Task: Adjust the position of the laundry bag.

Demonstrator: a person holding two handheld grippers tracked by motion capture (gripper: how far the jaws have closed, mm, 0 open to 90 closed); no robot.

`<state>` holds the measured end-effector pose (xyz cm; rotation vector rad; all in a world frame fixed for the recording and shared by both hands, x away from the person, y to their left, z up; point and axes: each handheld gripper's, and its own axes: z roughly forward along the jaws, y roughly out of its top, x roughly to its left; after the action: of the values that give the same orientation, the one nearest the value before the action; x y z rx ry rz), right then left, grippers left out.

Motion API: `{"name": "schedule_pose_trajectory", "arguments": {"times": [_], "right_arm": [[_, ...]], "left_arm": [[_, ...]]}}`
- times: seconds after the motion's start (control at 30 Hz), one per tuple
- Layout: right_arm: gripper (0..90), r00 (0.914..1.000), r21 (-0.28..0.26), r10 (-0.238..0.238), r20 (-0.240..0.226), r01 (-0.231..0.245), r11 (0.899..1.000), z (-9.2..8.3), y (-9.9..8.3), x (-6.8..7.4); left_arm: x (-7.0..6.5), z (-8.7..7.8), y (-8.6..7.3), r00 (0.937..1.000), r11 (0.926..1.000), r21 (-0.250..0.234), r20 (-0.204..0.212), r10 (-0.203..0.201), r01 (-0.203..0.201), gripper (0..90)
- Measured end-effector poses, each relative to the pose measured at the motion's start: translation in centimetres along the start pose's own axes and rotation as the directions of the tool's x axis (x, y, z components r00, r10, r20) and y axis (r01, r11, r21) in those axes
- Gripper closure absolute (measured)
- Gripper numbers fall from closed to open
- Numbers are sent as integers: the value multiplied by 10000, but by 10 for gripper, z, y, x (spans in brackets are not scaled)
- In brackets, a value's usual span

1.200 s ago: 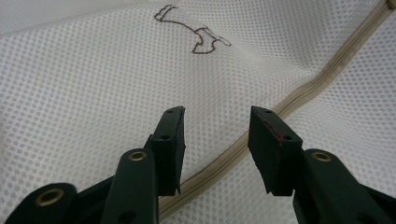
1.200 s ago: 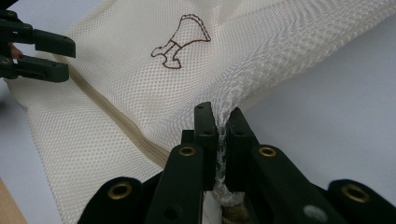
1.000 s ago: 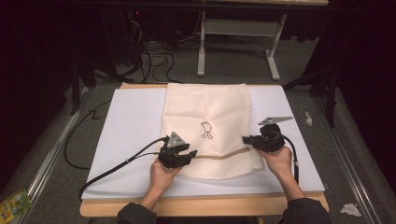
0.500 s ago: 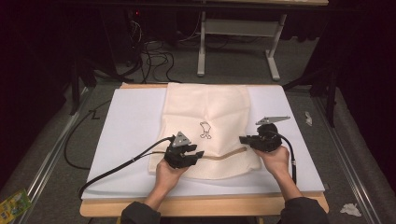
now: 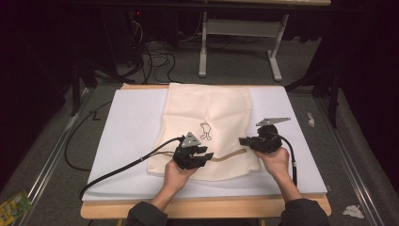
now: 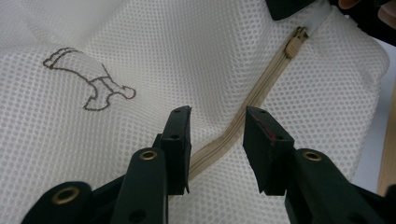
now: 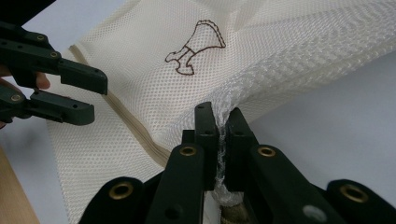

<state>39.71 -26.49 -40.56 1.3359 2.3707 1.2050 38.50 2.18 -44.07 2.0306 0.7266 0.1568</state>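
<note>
Meanwhile, a mesh laundry bag pinched at one edge, its zipper between loose fingers

Flat on the white sheet that covers the counter lies a cream mesh laundry bag, with a small brown embroidered figure near its middle and a beige zipper running along its near edge. The bag sits in the middle of the sheet, its near edge close to the person's side.

The right gripper is clenched on the bag's near right edge: in the right gripper view the two black fingers stand almost together with a bunched fold of mesh squeezed between them, and the fabric rises in a ridge away from the grip. The right hand holds it from behind, just beside the bag's corner.

The left gripper hangs low over the near edge, left of the other one. Its fingers are released, grasping nothing, though they have just been closing; the zipper passes across the gap between them in the left gripper view, lying on the mesh below, and the pads do not press it. The zipper pull sits farther along, up toward the right gripper, well apart from these fingers. The left hand grips the tool from below, its black cable trailing off across the sheet to the left
</note>
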Motion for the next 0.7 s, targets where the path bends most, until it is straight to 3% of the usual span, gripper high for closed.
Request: {"name": "schedule_pose_trajectory", "arguments": {"times": [0.43,0.7], "right_arm": [[883,9999,-50,6,-107,-6,10000,3,1,2],[883,9999,-135,9,-134,-11,9999,4,1,3]], "left_arm": [[-16,15,12,9984,10000,-19,571,40,-39,628],[-15,18,11,9972,9999,1,730,-130,130,658]]}}
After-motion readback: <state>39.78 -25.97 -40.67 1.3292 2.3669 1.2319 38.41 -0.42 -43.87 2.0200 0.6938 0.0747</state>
